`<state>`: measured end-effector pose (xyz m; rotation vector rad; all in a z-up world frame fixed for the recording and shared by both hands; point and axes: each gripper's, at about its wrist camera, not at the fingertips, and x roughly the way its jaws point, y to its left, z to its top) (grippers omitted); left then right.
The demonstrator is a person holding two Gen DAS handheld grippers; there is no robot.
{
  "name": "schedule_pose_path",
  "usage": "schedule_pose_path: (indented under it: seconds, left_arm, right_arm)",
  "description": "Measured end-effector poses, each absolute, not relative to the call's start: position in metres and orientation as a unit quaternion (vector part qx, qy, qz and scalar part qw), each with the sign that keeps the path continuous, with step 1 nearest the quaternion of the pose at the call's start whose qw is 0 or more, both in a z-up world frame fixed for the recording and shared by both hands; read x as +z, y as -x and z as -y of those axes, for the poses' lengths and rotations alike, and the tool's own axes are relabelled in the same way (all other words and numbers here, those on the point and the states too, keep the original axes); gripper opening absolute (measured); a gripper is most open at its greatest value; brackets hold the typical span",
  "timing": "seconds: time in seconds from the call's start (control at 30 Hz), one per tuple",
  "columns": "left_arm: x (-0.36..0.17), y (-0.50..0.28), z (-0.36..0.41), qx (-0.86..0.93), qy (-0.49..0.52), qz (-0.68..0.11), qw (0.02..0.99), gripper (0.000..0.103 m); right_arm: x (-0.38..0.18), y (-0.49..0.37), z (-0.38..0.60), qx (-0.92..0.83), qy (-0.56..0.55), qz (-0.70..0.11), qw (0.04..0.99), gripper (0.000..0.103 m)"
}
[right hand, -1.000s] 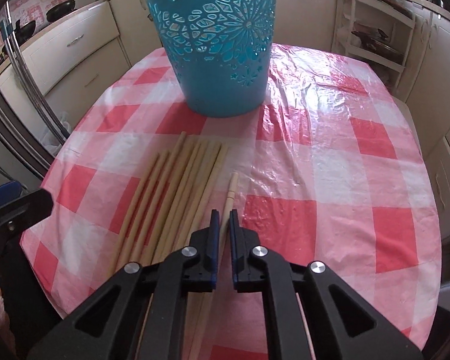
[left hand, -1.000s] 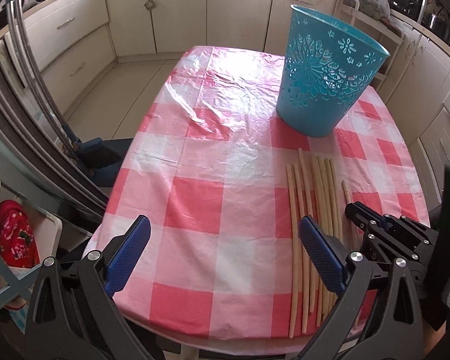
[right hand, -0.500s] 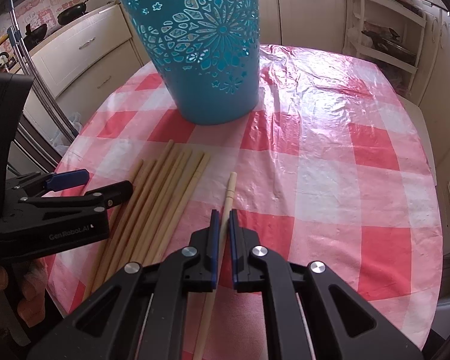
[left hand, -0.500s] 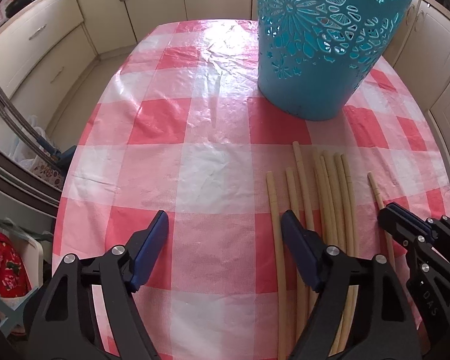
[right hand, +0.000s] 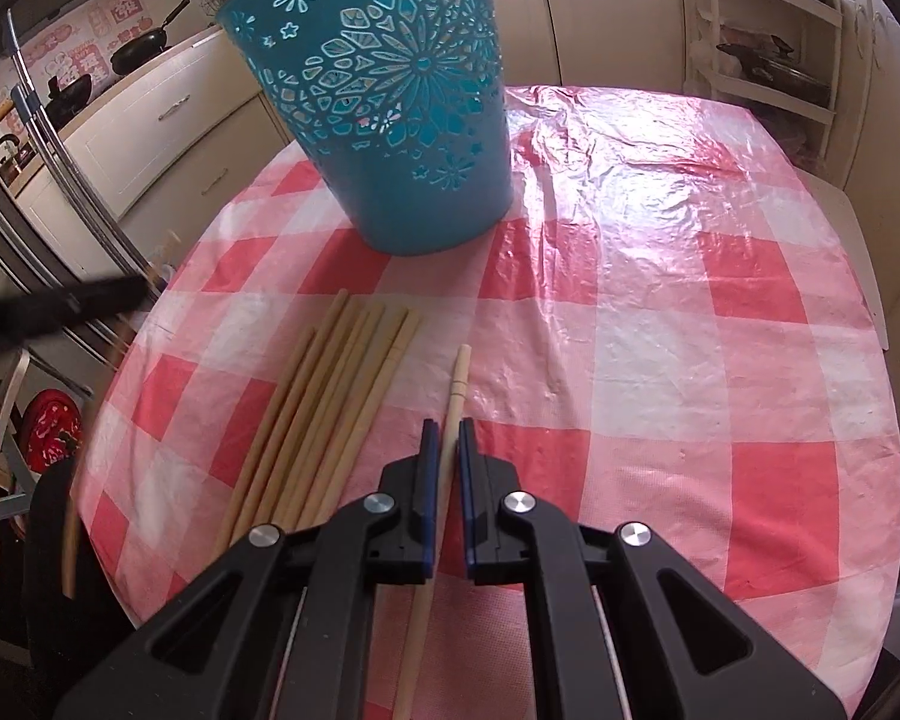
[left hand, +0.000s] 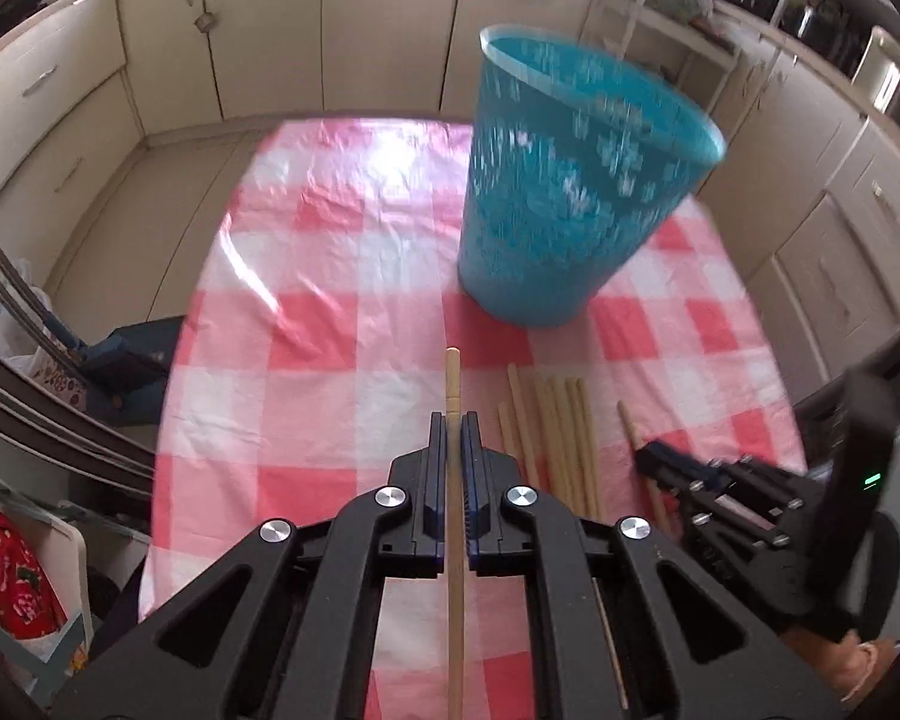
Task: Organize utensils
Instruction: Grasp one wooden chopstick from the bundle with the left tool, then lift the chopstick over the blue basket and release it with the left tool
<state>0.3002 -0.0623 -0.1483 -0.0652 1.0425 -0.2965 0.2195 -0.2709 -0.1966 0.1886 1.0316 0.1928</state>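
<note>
My left gripper [left hand: 453, 420] has its jaws closing onto a single wooden chopstick [left hand: 452, 378], pads pressing both sides, held above the cloth and pointing away from me. To its right, several chopsticks [left hand: 555, 432] lie side by side below the blue cut-out basket [left hand: 570, 198]. My right gripper [right hand: 444, 429] is shut on another chopstick [right hand: 459, 372] just right of that pile [right hand: 330, 396]; whether its tip rests on the cloth I cannot tell. The basket [right hand: 402, 120] stands upright beyond. The left gripper [right hand: 90, 300] is a blur at the left edge.
A pink-and-white checked cloth covers the table [left hand: 330, 330], whose rounded near edge runs under both grippers. Cream cabinets [left hand: 168, 48] surround it. A white shelf rack [right hand: 768, 60] stands at the back right, and a dark blue seat [left hand: 126, 360] sits left of the table.
My left gripper went from wide open to shut on the leftmost chopstick and lifted it off the cloth. My right gripper stayed shut on its chopstick and barely moved.
</note>
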Motion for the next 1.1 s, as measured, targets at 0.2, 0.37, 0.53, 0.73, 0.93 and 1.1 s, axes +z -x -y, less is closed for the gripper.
schedule_pose_path:
  seconds: [0.2, 0.37, 0.53, 0.73, 0.93, 1.1]
  left_arm:
    - [-0.025, -0.330, 0.052, -0.181, 0.094, -0.347, 0.915, 0.004]
    - [0.014, -0.375, 0.088, -0.167, 0.122, -0.237, 0.949, 0.005]
    - [0.006, -0.415, 0.117, -0.092, 0.126, -0.181, 0.971, 0.005]
    - [-0.042, -0.444, 0.131, -0.056, 0.121, -0.210, 0.969, 0.005]
    - [-0.080, -0.437, 0.129, -0.050, 0.076, -0.245, 0.965, 0.005]
    - [-0.093, -0.418, 0.113, -0.042, 0.060, -0.273, 0.959, 0.028]
  right_arm:
    - [-0.198, -0.221, 0.275, 0.092, -0.096, -0.491, 0.861, 0.007]
    - [-0.198, -0.219, 0.277, 0.096, -0.099, -0.487, 0.863, 0.007]
    - [-0.199, -0.218, 0.279, 0.101, -0.105, -0.485, 0.862, 0.007]
    - [-0.199, -0.219, 0.279, 0.103, -0.101, -0.485, 0.863, 0.007]
    - [-0.198, -0.220, 0.280, 0.106, -0.104, -0.488, 0.860, 0.007]
    - [-0.197, -0.220, 0.282, 0.110, -0.108, -0.496, 0.855, 0.008]
